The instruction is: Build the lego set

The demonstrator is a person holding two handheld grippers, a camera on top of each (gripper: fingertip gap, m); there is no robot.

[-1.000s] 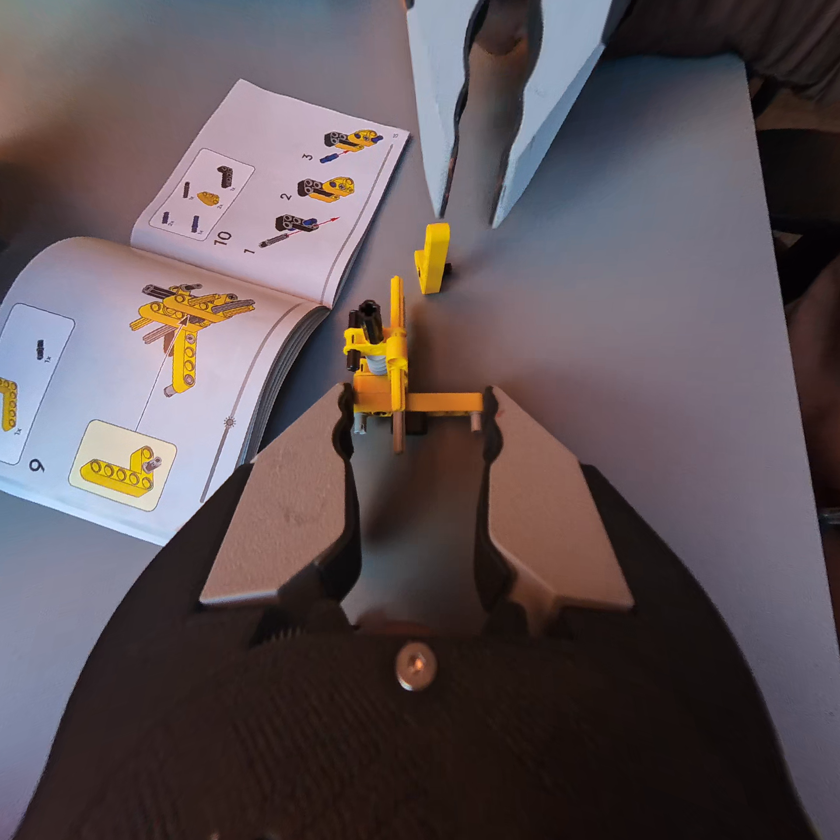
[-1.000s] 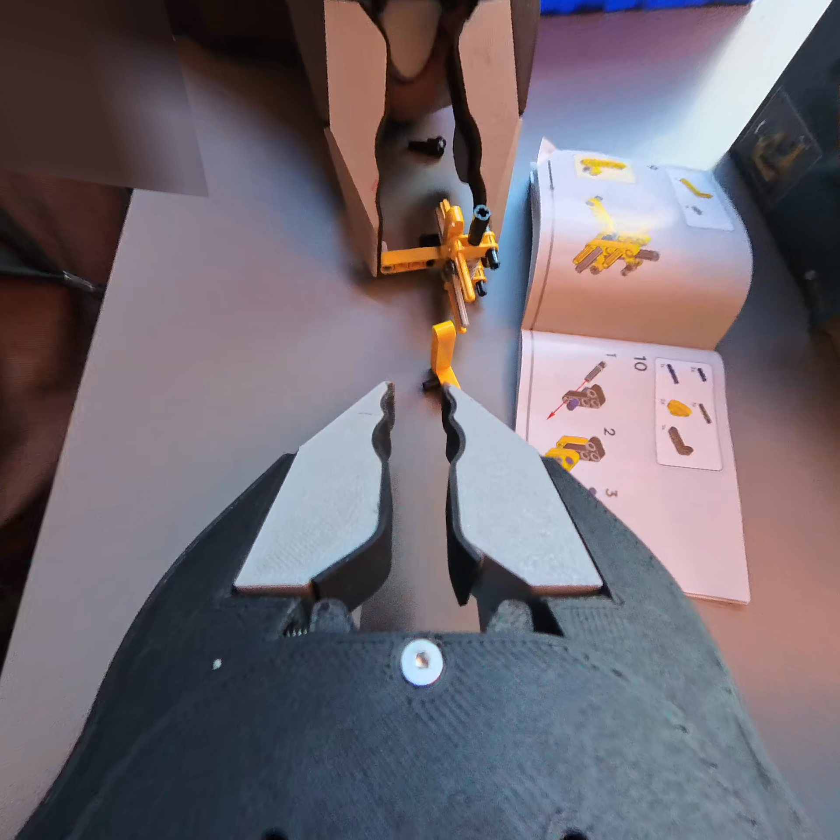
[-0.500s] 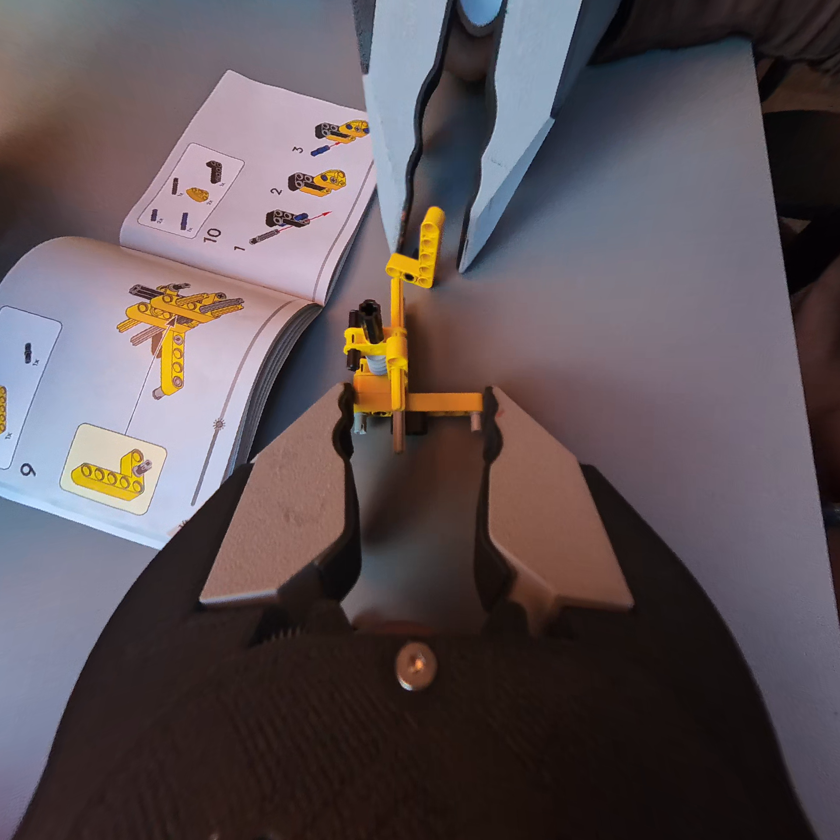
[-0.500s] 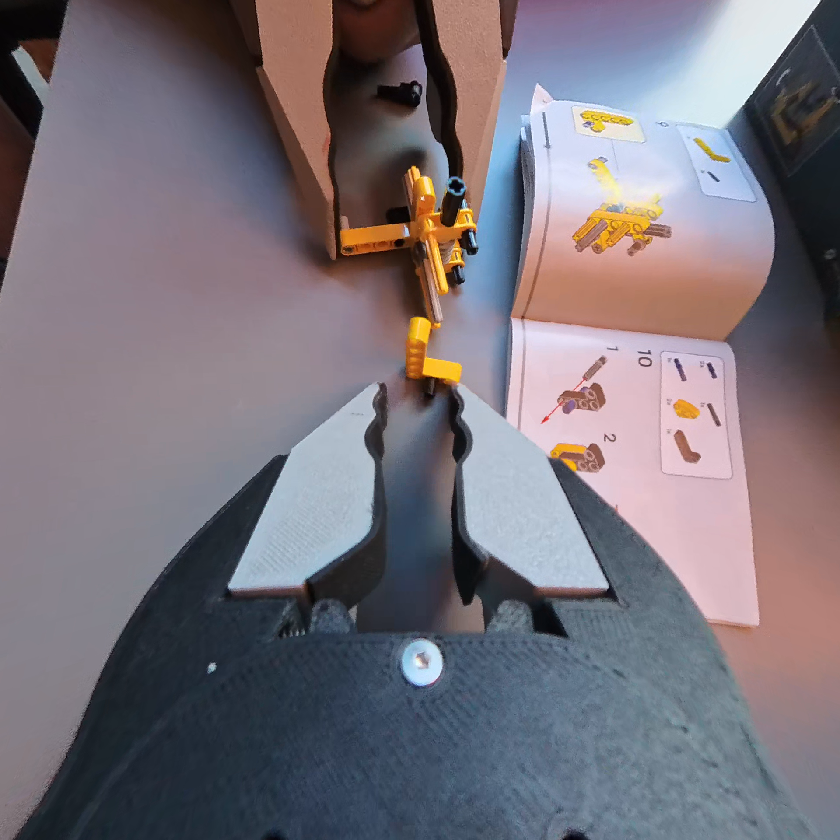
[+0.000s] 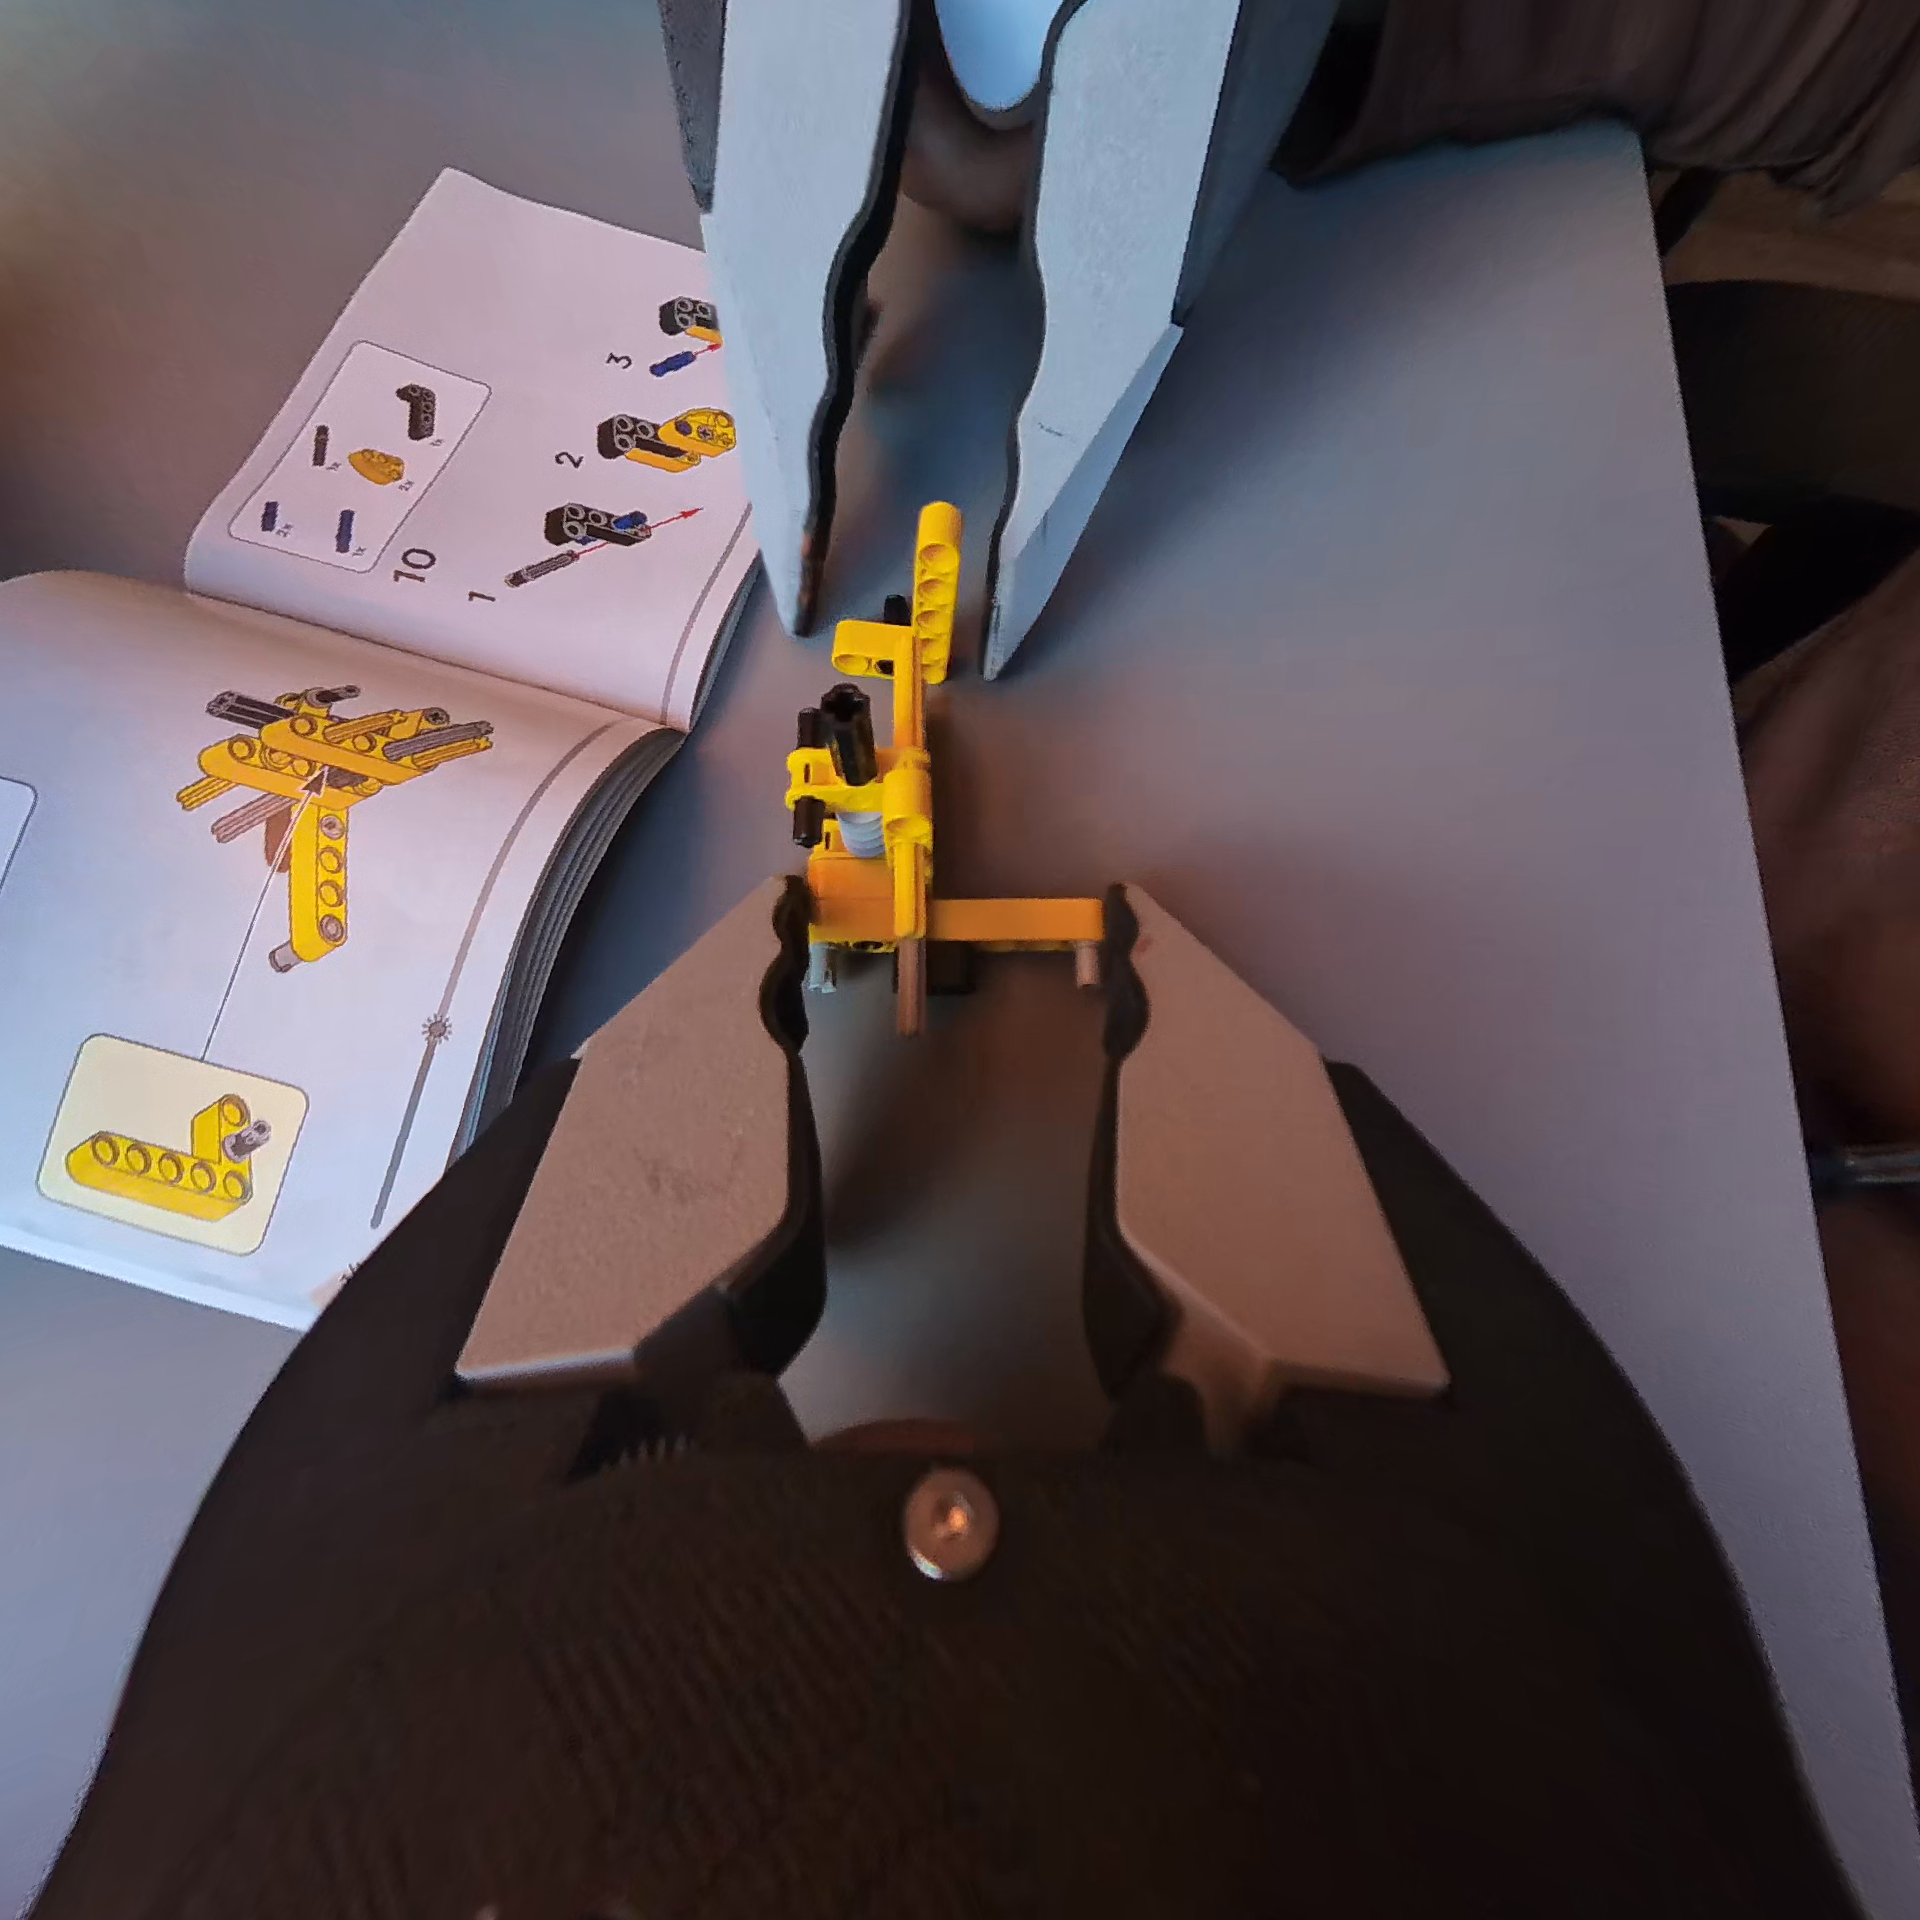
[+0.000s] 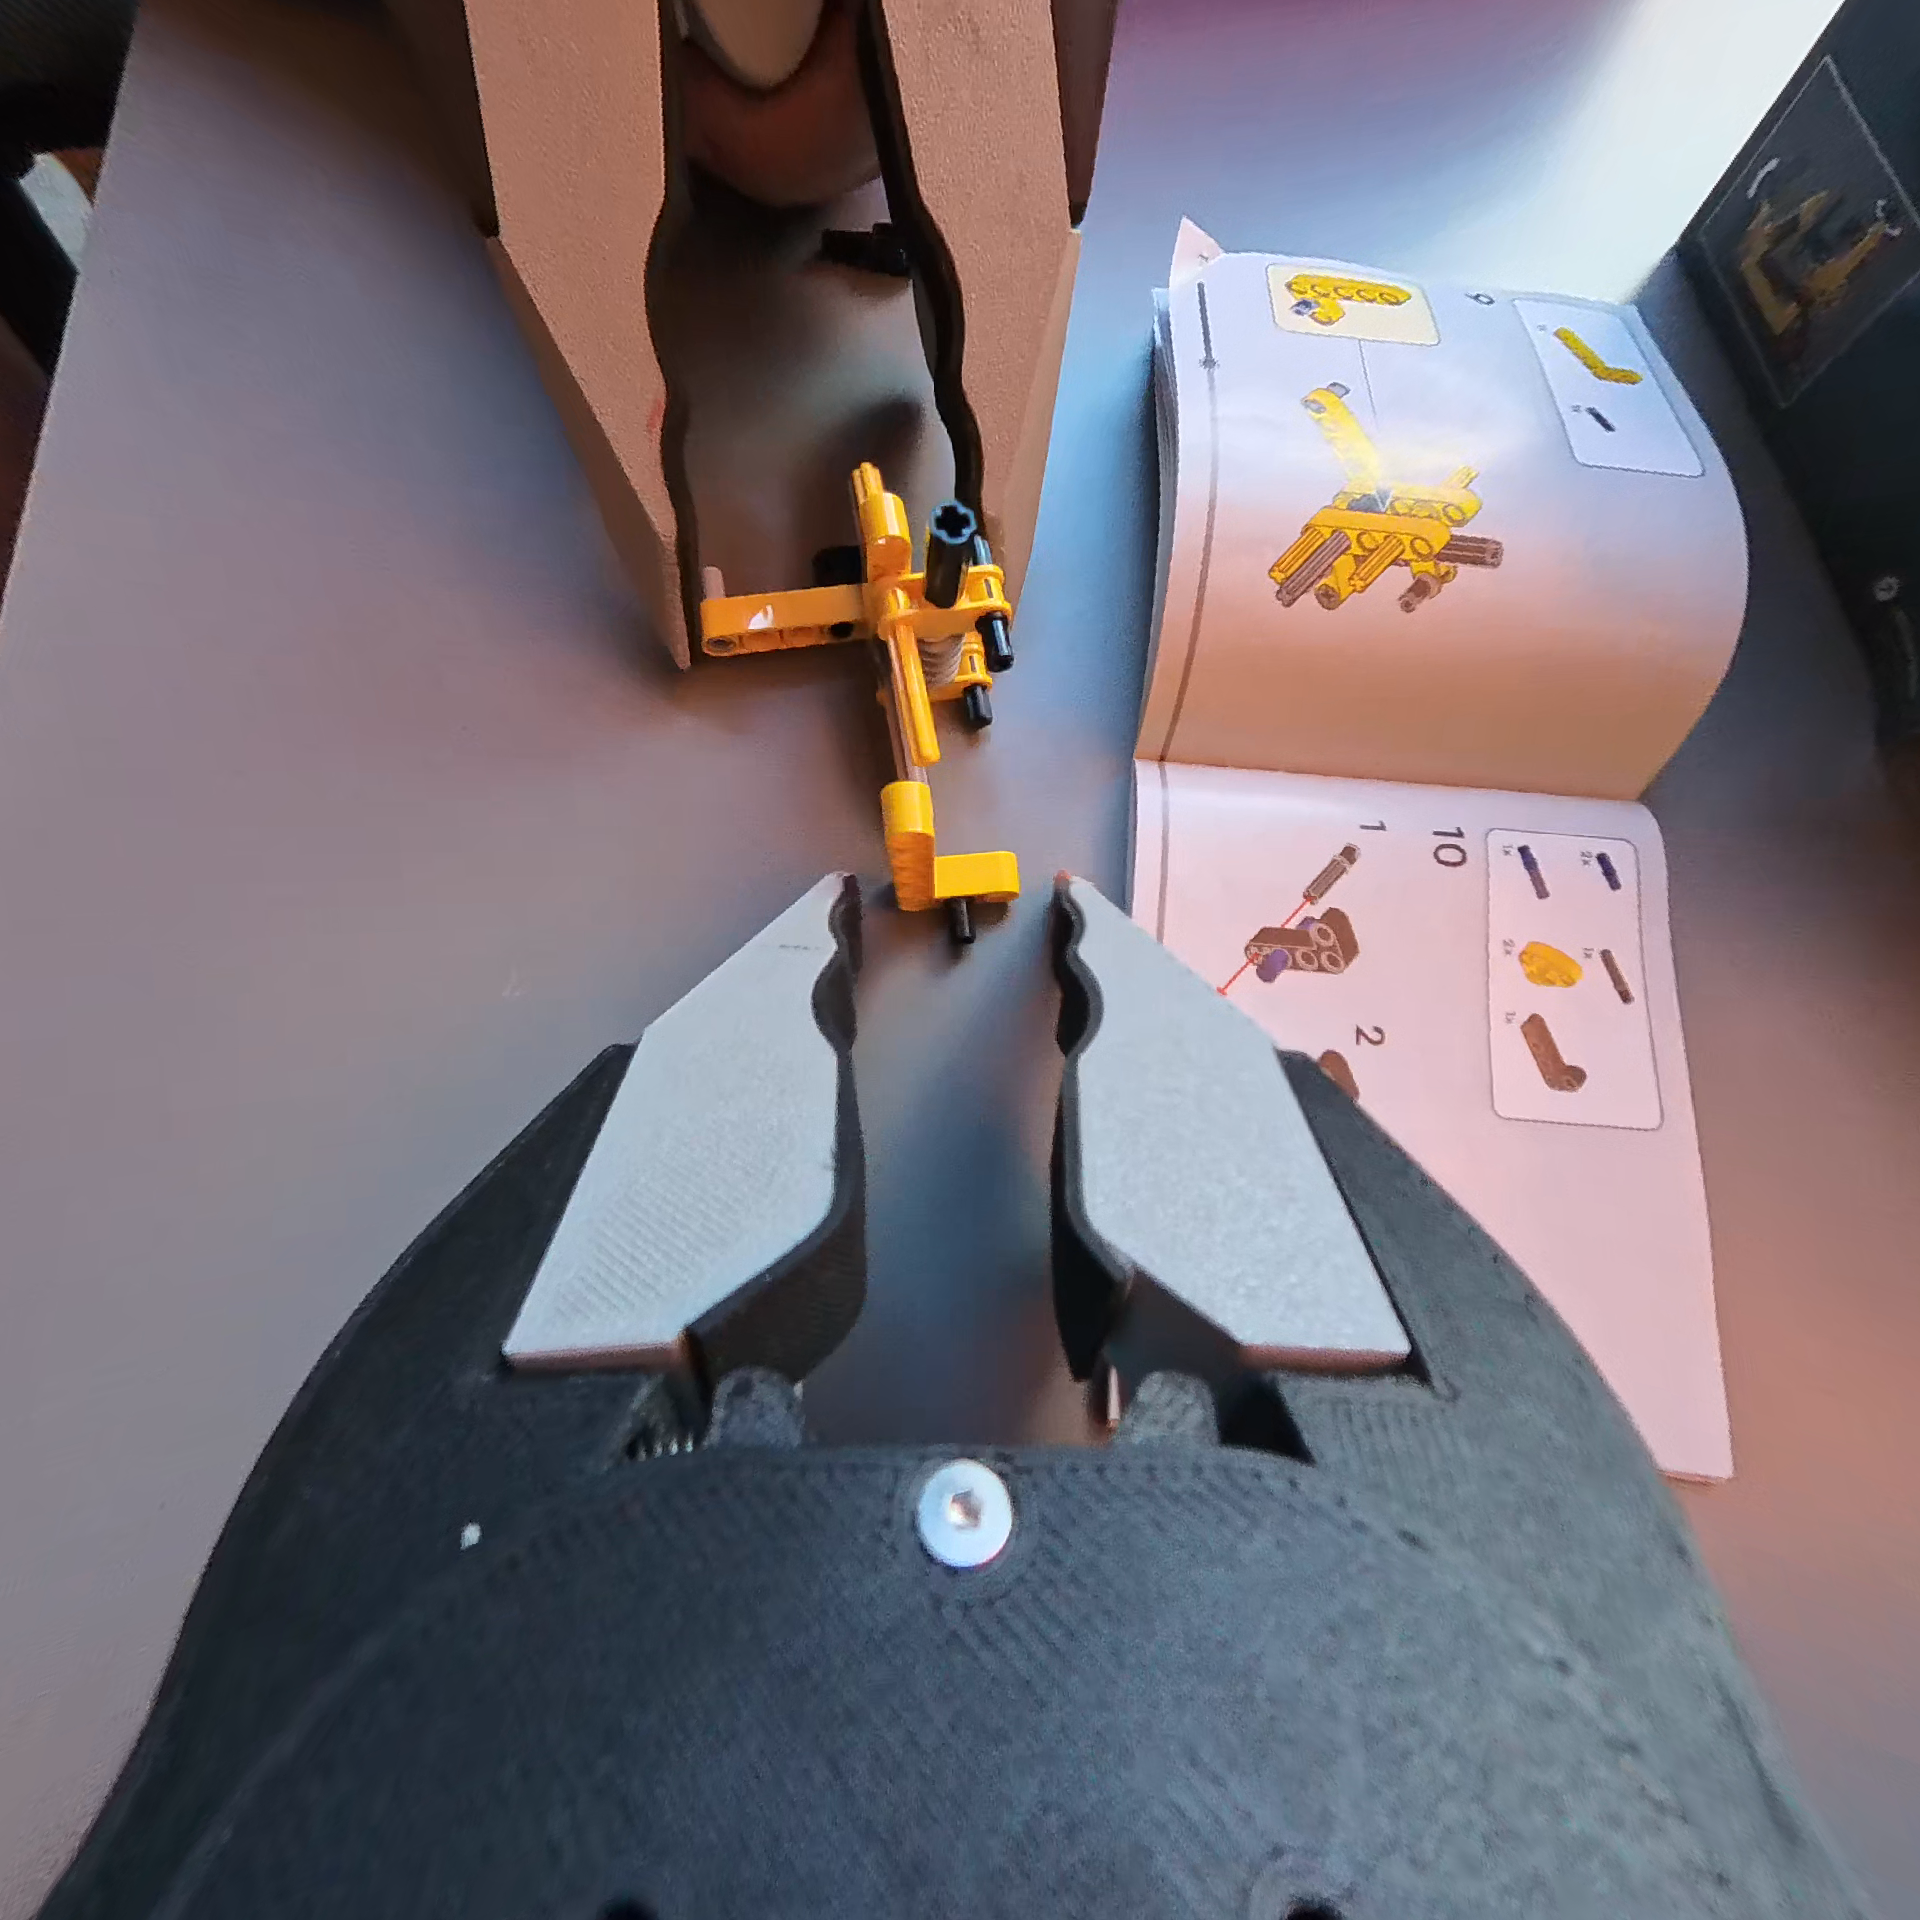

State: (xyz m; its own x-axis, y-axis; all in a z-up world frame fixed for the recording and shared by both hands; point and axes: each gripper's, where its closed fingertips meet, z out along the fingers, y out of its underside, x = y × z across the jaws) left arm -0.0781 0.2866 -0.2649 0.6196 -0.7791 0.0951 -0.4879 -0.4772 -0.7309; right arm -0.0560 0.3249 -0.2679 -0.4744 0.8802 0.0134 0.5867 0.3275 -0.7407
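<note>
My left gripper (image 5: 951, 914) is shut on a small yellow brick assembly (image 5: 883, 831) with black pins and a grey rod, its pads pressed on both ends of the cross beam; the assembly rests on the grey table (image 5: 1351, 831). It also shows in the right wrist view (image 6: 904, 613). My right gripper (image 6: 951, 899) faces it, open. A loose yellow L-shaped piece (image 6: 940, 862) with a black pin lies between its fingertips, clear of both pads, and touches the far end of the assembly's rod. The left wrist view shows this piece (image 5: 925, 603) too.
An open instruction booklet (image 5: 364, 727) lies on the table beside the assembly, and shows in the right wrist view (image 6: 1403, 935). A dark box (image 6: 1829, 312) stands past it. A small black pin (image 6: 868, 244) lies behind the left gripper. The table's edge (image 5: 1714, 727) runs close by. Some 5 cm of space lies between my two pairs of fingers.
My right gripper moved toward the left one and its jaws widened. The L-shaped piece turned and slid up against the assembly's rod. The left gripper kept its hold and stayed put.
</note>
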